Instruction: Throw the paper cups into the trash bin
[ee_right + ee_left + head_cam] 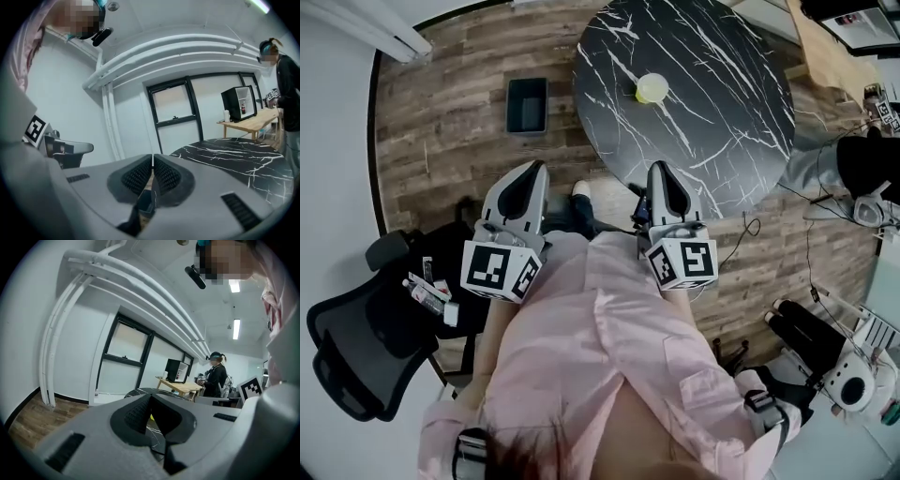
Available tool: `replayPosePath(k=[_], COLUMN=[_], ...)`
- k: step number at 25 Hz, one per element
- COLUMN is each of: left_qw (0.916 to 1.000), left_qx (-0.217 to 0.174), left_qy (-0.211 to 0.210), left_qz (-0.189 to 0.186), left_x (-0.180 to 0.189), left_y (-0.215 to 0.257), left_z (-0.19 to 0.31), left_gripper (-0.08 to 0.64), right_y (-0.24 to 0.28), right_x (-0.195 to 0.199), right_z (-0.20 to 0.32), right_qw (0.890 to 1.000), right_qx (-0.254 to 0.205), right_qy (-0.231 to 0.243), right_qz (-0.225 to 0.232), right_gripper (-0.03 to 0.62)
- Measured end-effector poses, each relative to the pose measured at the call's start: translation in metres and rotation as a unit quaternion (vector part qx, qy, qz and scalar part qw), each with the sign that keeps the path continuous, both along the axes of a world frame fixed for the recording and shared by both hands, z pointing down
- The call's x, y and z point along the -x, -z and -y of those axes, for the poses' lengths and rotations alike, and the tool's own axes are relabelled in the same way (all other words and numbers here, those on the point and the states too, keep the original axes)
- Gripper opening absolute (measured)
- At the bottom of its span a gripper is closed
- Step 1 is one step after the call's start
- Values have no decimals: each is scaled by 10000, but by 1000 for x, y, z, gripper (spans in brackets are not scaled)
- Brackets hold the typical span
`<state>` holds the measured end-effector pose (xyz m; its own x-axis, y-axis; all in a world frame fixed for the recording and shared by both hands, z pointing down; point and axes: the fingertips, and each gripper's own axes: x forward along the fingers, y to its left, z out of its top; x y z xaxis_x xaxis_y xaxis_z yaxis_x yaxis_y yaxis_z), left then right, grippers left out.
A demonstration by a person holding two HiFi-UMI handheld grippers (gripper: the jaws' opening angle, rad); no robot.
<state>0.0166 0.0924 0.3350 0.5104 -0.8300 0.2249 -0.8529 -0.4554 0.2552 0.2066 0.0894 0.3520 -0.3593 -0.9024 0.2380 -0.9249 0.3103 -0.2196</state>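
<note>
A yellow-green paper cup (652, 88) stands alone on the round black marble table (722, 122). A sliver of the cup (152, 417) shows through the gap behind the left jaws. A dark rectangular trash bin (527, 104) sits on the wood floor to the left of the table. My left gripper (538, 167) (150, 396) is held low, near my body, below the bin, and is shut with nothing in it. At the table's near edge my right gripper (658, 167) (153, 155) has its pads together and is also empty. Both grippers are well short of the cup.
A black office chair (347, 347) stands at my left, with small items on a dark seat (427, 295) beside it. Cables and equipment (825, 347) lie on the floor at the right. Another person (216, 376) stands by a wooden desk (253, 123) beyond the table.
</note>
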Motion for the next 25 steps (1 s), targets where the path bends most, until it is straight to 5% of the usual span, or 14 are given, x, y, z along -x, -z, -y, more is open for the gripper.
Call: replayPosePath(k=[25], left_qw=[9982], left_qx=[49], left_qy=[-553], left_qz=[232], left_x=[-24], left_y=[4], left_z=[59], left_gripper=[15], right_y=[-11], right_x=[-23], right_z=[38], right_qw=[9986], right_qx=[310], right_qy=[-408], right_qz=[138], right_gripper=[34])
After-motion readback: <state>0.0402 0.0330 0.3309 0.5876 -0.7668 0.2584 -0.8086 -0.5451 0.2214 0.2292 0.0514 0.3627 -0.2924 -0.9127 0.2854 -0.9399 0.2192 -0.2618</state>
